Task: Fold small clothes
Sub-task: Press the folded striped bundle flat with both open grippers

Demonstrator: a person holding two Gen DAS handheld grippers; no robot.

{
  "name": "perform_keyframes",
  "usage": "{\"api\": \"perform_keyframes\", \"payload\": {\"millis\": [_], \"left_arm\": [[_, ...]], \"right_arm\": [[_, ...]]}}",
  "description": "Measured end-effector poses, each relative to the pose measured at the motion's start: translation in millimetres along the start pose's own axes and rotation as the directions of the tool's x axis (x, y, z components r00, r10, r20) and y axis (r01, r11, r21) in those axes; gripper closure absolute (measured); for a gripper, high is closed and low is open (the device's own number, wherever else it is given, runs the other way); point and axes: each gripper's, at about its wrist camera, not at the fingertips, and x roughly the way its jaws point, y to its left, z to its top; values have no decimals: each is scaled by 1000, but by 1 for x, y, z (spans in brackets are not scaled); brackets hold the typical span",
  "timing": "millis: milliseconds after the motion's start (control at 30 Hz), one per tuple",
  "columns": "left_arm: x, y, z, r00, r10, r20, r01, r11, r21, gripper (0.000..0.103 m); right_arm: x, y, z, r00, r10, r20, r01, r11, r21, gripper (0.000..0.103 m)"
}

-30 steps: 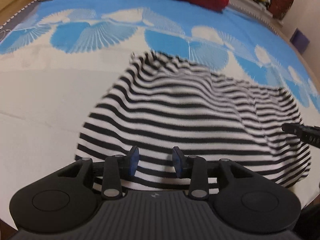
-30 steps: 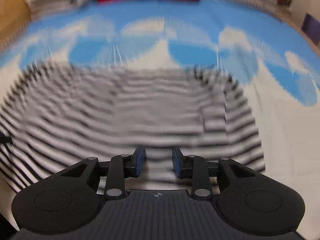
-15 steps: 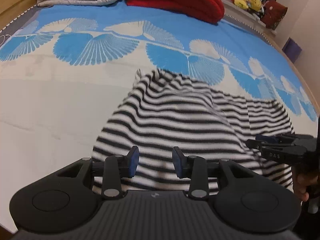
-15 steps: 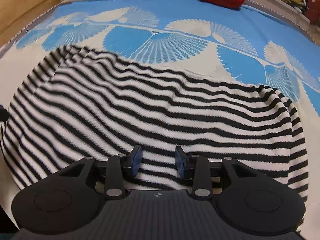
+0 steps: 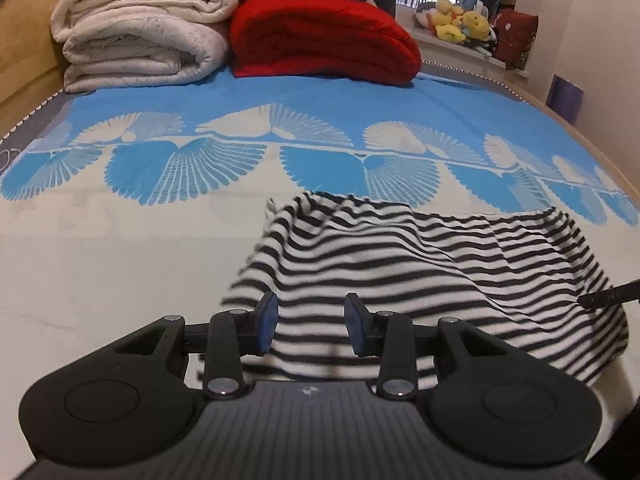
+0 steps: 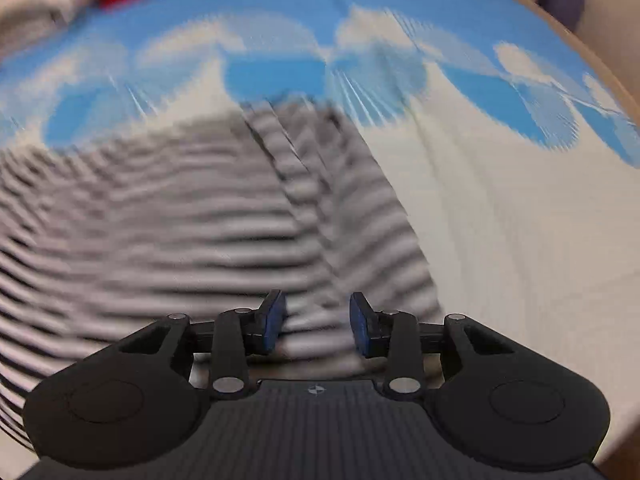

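Note:
A black-and-white striped garment (image 5: 420,276) lies rumpled on the bed, bulging up in its middle. My left gripper (image 5: 310,322) is open and empty, just above the garment's near left edge. My right gripper (image 6: 316,320) is open and empty over the garment's near right part (image 6: 180,216); that view is motion-blurred. One fingertip (image 5: 608,295) of the right gripper shows at the right edge of the left wrist view, against the garment's right side.
The bed cover (image 5: 120,264) is cream with blue fan shapes. At the head of the bed lie folded white quilts (image 5: 140,36) and a red blanket (image 5: 324,36). Soft toys (image 5: 460,20) sit on a sill at the far right. The bed's right edge (image 6: 592,64) is near.
Both grippers have tilted up and drawn back to the garment's near edge. The garment looks more bunched and narrower. The right gripper is moving fast, blurring its view.

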Motion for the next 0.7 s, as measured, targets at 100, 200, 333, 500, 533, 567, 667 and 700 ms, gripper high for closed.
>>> {"api": "perform_keyframes", "payload": {"millis": [100, 200, 333, 500, 533, 567, 667, 700], "left_arm": [[-10, -8, -14, 1000, -9, -6, 9, 1000, -16, 63], [-17, -15, -30, 1000, -18, -23, 18, 999, -37, 63], [-25, -16, -52, 998, -27, -55, 23, 998, -66, 63], [-27, -11, -72, 993, -30, -110, 27, 999, -31, 63], [-26, -7, -74, 993, -21, -118, 15, 999, -48, 63], [-25, -3, -77, 992, -13, -126, 4, 997, -72, 63], [-21, 6, -79, 988, -5, -153, -17, 990, -142, 63], [-21, 6, -79, 988, -9, -156, -15, 988, -154, 63]], "right_arm": [[-8, -4, -9, 1000, -5, 24, 5, 1000, -5, 64], [-27, -10, -17, 997, -13, 73, 14, 1000, -7, 64], [-73, -24, -22, 980, 39, 196, -53, 996, 70, 64], [-124, -28, -42, 935, 115, 336, -149, 986, 78, 61], [-130, -29, -48, 928, 129, 350, -166, 983, 78, 60], [-134, -30, -53, 923, 142, 357, -180, 981, 77, 60], [-137, -31, -67, 917, 147, 372, -187, 980, 73, 59], [-135, -31, -71, 916, 140, 375, -180, 981, 72, 59]]}}
